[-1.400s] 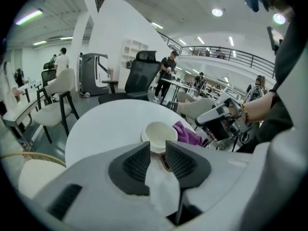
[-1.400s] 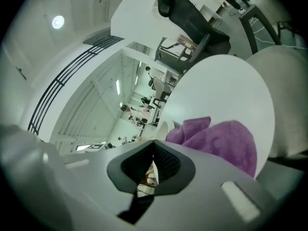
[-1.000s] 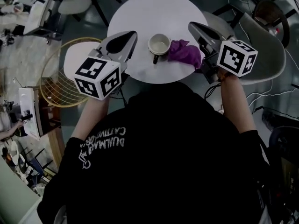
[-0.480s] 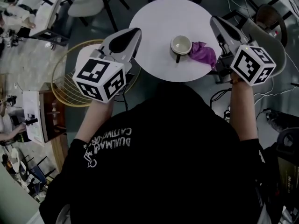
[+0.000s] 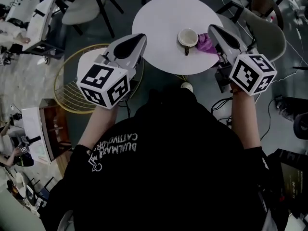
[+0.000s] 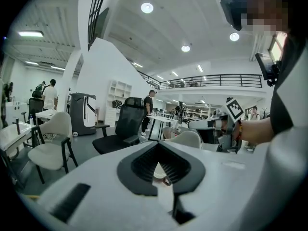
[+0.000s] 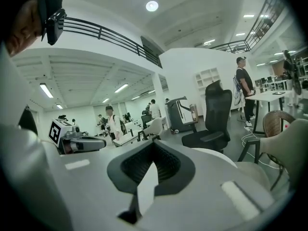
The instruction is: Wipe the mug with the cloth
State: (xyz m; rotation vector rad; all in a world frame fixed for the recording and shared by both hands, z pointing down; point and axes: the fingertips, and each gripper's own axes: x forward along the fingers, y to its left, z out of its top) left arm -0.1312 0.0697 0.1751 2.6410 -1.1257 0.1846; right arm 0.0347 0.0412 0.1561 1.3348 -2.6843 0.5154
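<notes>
A cream mug (image 5: 187, 37) stands upright on the round white table (image 5: 159, 28), its handle toward me. A crumpled purple cloth (image 5: 206, 43) lies right beside it on the mug's right. My left gripper (image 5: 141, 35) hangs shut and empty above the table's left edge, well left of the mug. The right gripper (image 5: 212, 27) is also shut and empty, high over the cloth's right side. In the left gripper view the shut jaws (image 6: 158, 147) hide most of the mug (image 6: 160, 172). The right gripper view shows shut jaws (image 7: 153, 144) aimed across the room.
A gold wire side table (image 5: 67, 83) stands left of the round table. A white chair (image 5: 82, 6) is at the back left and a grey chair (image 5: 264, 35) at the right. Cables (image 5: 284, 88) trail on the floor. People stand far off.
Both grippers have risen and drawn back from the table, which now looks smaller and farther. The mug and cloth have stayed where they were.
</notes>
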